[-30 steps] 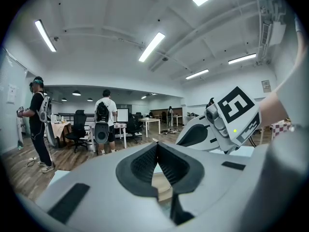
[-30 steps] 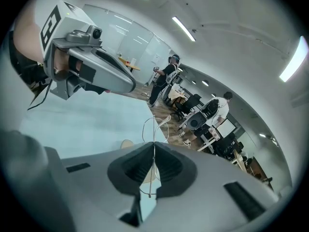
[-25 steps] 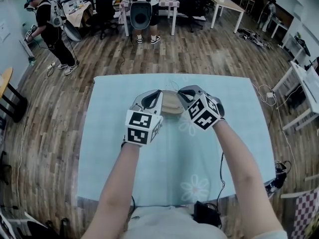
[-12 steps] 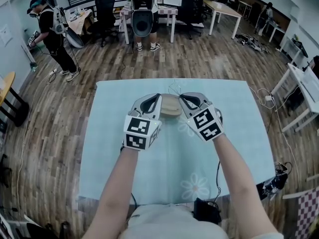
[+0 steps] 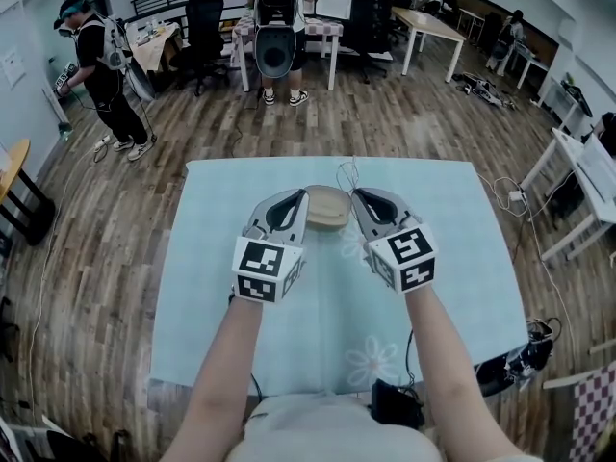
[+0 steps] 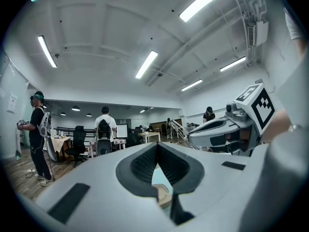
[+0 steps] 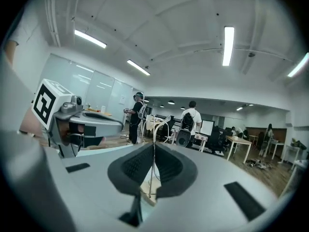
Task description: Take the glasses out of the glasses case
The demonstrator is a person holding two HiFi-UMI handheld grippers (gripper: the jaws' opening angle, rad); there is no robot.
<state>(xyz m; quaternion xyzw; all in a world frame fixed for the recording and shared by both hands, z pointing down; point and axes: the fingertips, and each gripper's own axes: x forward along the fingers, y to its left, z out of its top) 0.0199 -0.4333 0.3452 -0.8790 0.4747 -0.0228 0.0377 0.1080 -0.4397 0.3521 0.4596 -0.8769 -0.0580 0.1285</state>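
The table [image 5: 217,258], covered in a pale blue cloth, has the tan glasses case [image 5: 327,208] lying on its far half, about midway between the left and right edges and a little short of the far edge. The left gripper [image 5: 305,195] reaches in from the near side, its tips against the case's left edge. In the left gripper view its jaws meet at the tips, and the case shows below them through the gap nearer the camera. The right gripper [image 5: 355,194] comes in at the case's right edge with its jaws pressed narrow on a thin wire of the glasses [image 5: 346,173]. The rest of that wire stands up past the tips, toward the far edge. The cloth is bare along the left edge, along the right edge and across the whole near half, where a flower print [image 5: 373,362] sits close to the near edge. Beyond the far edge is wood floor, with a person wearing a backpack [image 5: 276,12] standing well back and another person [image 5: 96,61] off the far left corner.
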